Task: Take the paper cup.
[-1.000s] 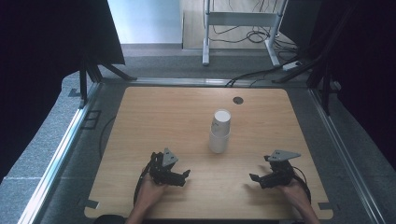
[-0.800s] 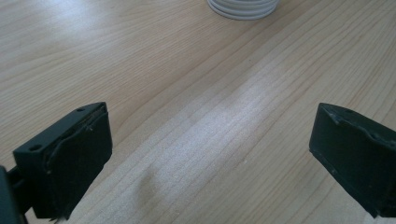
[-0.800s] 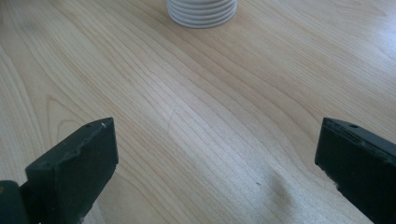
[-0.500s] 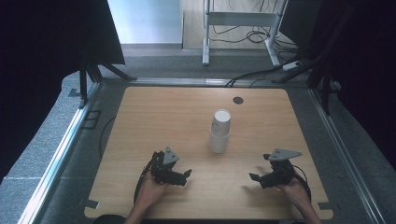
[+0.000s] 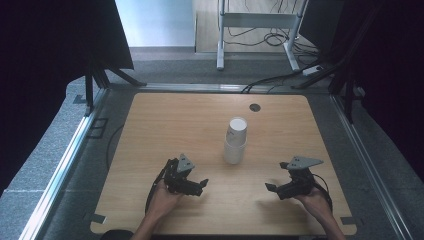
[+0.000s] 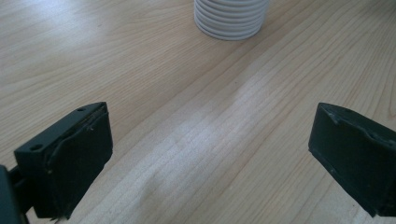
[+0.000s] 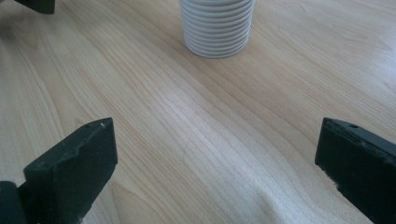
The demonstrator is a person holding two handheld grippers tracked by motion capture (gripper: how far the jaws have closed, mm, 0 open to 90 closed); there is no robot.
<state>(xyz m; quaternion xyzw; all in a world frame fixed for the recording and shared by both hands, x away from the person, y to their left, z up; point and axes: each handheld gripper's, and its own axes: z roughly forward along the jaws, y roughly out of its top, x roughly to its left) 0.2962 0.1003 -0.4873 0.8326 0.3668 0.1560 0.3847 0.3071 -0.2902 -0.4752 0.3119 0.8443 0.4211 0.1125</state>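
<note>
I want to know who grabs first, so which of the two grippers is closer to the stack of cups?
The left gripper: it sits nearer the stack of cups on the table than the right gripper. Both are open, touching nothing.

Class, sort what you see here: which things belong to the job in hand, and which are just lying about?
Belongs to the job:
stack of white cups, upside down at the table's middle
left gripper, jaws open
right gripper, jaws open

Just lying about:
dark round cap in the table
metal frame and cables on the floor beyond
</note>
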